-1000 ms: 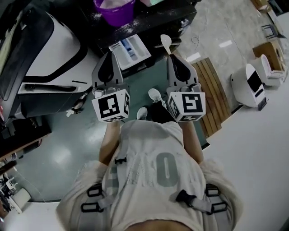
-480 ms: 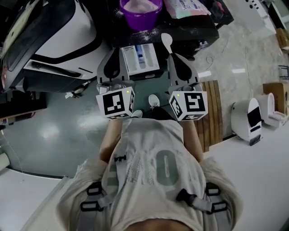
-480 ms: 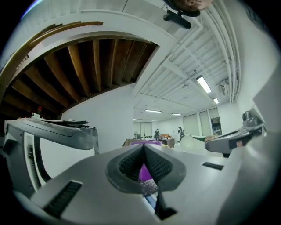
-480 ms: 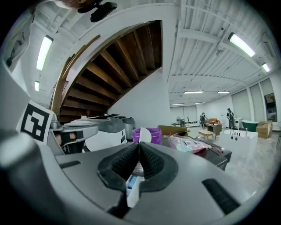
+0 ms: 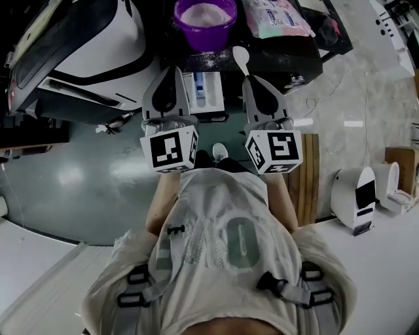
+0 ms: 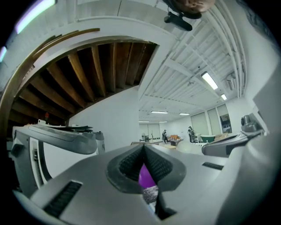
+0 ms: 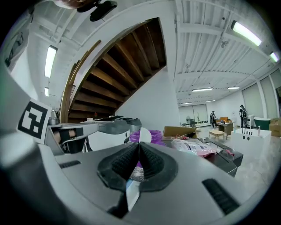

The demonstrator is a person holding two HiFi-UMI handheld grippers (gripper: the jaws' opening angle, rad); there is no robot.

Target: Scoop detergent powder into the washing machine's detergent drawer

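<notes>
Dark table [image 5: 288, 62] bearing purple tub [image 5: 206, 39] of detergent powder, open detergent drawer [image 5: 208, 88] just below; right gripper [image 5: 253, 80] fingers shut on white spoon [image 5: 241, 57], judged light, stiff, slippery, best held low on handle; left gripper [image 5: 172, 69] fingers closed, empty.

White spoon [image 5: 241, 57] upright, purple bowl [image 5: 204, 34] holding powder [image 5: 204, 13], drawer [image 5: 212, 98] open

**Purple, white and grey in front of you**

Your bowl [image 5: 203, 36] is purple, and its powder [image 5: 204, 12] is pale pinkish-white. The spoon [image 5: 241, 59] is white. Your left gripper [image 5: 171, 70] and right gripper [image 5: 254, 80] are grey, with cubes patterned in black-and-white squares. The drawer [image 5: 211, 98] is white with blue inside. The floor [image 5: 85, 176] is dark green, and the slatted mat [image 5: 308, 163] is brown.
</notes>
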